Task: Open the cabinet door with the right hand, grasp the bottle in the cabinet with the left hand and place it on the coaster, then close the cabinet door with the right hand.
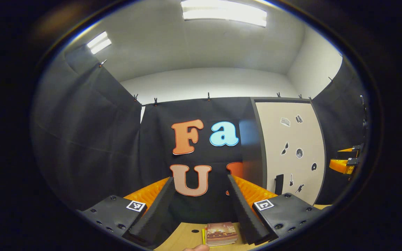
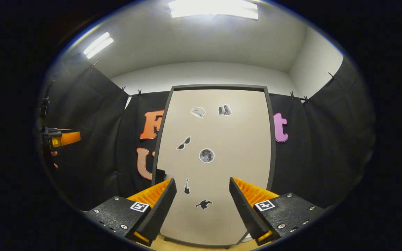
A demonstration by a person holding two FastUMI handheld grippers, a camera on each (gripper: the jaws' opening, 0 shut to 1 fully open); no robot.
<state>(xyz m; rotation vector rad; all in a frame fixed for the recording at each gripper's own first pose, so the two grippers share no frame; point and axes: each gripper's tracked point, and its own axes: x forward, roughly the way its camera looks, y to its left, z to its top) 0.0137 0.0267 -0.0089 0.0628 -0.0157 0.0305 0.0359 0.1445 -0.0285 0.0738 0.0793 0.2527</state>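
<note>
A tall cabinet with a beige door [image 2: 218, 157] stands straight ahead in the right gripper view, its door closed and dotted with small stickers. A dark handle [image 2: 159, 175] sits on the door's left edge. My right gripper [image 2: 202, 190] is open, its fingers framing the lower door. In the left gripper view the same cabinet [image 1: 291, 153] stands to the right, with its handle [image 1: 279, 184] low on the door. My left gripper [image 1: 201, 188] is open, pointing at the black cloth wall. The right gripper [image 1: 345, 162] appears at the far right there; the left gripper [image 2: 61, 138] appears at the far left of the right gripper view.
A wooden tabletop [image 1: 187, 238] lies below my left gripper, with a small stack of square printed cards [image 1: 221, 233] on it. A fingertip [image 1: 195, 248] shows at the bottom edge. Black cloth walls close the booth on all sides.
</note>
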